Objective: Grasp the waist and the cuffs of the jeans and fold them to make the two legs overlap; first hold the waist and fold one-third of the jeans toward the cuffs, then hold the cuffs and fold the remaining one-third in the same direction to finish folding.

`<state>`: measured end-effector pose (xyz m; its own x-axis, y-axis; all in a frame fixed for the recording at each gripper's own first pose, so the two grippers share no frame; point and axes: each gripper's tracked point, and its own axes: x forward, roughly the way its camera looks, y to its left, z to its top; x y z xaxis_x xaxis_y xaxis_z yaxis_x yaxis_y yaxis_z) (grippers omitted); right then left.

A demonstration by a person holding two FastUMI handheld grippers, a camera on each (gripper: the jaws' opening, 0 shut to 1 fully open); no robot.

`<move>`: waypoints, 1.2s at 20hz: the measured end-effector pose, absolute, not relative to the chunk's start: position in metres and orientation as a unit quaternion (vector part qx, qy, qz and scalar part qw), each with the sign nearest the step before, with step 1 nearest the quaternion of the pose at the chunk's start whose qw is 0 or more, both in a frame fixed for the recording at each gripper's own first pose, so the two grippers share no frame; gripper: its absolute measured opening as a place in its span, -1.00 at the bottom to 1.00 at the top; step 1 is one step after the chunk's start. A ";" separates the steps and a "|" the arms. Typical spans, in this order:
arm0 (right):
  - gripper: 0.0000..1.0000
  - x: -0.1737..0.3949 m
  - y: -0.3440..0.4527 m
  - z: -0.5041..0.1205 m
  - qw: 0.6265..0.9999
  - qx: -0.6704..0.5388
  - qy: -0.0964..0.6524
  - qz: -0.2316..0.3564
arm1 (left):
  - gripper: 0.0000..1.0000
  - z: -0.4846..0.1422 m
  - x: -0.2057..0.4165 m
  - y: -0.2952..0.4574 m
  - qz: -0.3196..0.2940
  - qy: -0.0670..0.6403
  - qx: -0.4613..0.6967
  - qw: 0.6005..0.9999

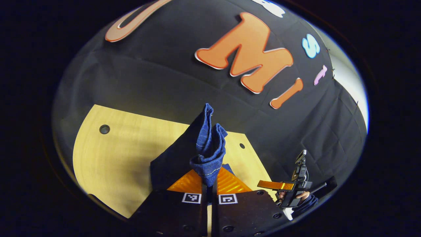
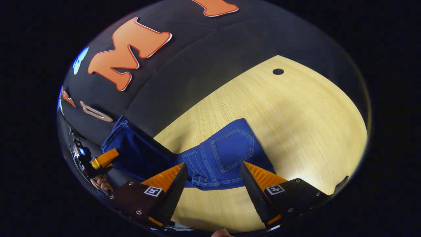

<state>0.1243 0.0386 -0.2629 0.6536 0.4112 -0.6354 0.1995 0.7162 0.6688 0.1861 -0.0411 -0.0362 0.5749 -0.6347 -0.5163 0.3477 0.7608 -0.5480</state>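
Pinching jeans [image 1: 208, 154] in closed left gripper [image 1: 209, 189], right gripper [image 2: 213, 179] jaws wide above waist [image 2: 213, 182]

Bare table [image 2: 296, 108] beyond jeans [image 2: 227, 154]; booth wall [image 2: 184, 65] seemingly close behind

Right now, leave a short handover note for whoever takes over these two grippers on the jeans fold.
Left gripper: shut on a bunched end of the jeans, lifted off the wooden table; I can't tell for sure whether that end is the cuffs.
Right gripper: open, fingers either side of the waist, which lies flat on the table with the back pocket up; not gripping.
Done: one end picked up.
Left: close on the waist, overlap the legs, then both one-third folds.
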 end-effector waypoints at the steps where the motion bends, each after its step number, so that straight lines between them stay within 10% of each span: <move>1: 0.96 0.122 0.034 -0.265 0.835 0.362 0.409 0.064 | -0.90 -0.037 0.184 -0.055 -0.288 0.364 -0.187 0.866; 17: 0.96 0.100 -0.014 -0.291 0.835 0.345 0.421 0.075 | -0.89 -0.123 0.147 -0.224 -0.304 0.419 -0.038 0.855; 24: 0.97 0.097 -0.023 -0.301 0.831 0.344 0.430 0.078 | -0.30 -0.190 0.103 -0.272 -0.321 0.479 -0.007 0.817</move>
